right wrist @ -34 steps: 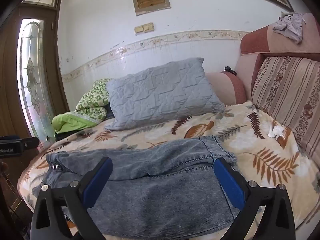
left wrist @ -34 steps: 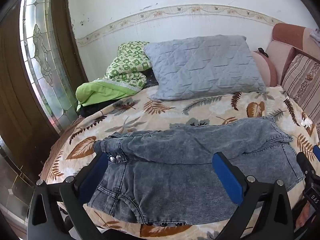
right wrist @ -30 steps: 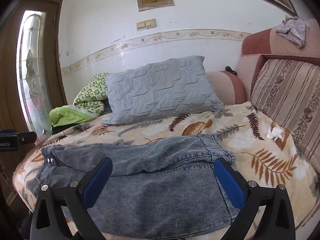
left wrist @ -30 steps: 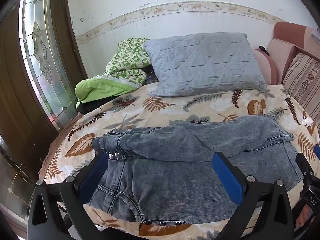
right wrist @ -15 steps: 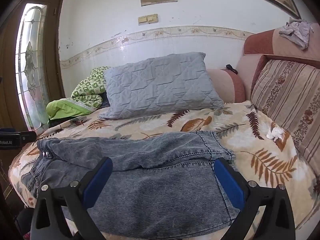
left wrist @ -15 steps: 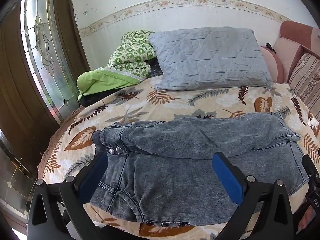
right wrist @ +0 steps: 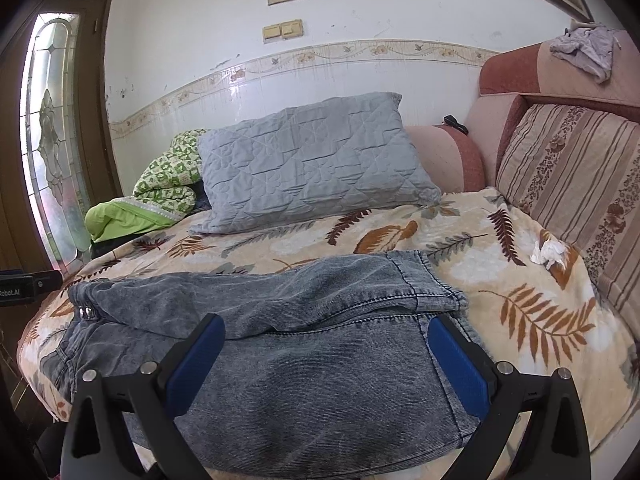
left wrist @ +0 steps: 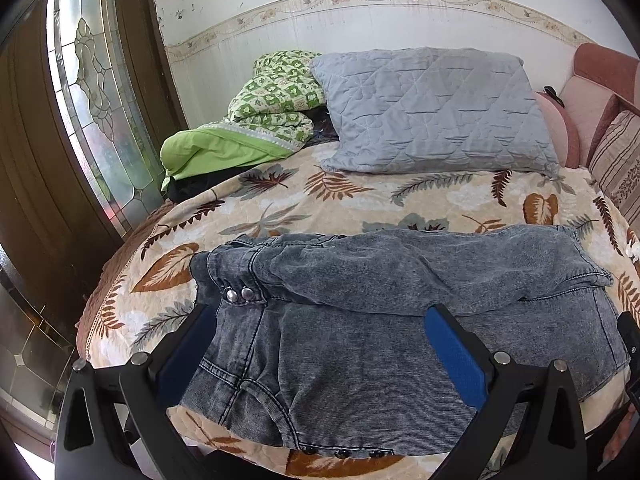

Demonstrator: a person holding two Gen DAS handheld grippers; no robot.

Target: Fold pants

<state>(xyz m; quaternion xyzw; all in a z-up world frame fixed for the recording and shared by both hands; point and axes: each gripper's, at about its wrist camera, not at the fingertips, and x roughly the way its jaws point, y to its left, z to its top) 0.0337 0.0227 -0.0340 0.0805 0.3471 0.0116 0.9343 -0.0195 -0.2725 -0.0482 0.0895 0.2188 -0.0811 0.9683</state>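
One bed (left wrist: 280,200) with a leaf-print cover. One grey pillow (right wrist: 308,168) far beyond the jaws. One pair of denim pants (left wrist: 400,312), folded lengthwise, just ahead of both. Left gripper (left wrist: 320,344) and right gripper (right wrist: 326,354): jaws wide, holding nothing.

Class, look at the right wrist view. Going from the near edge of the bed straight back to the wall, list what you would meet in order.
right gripper → denim pants → leaf-print bedspread → grey quilted pillow → tiled wall border → light switches
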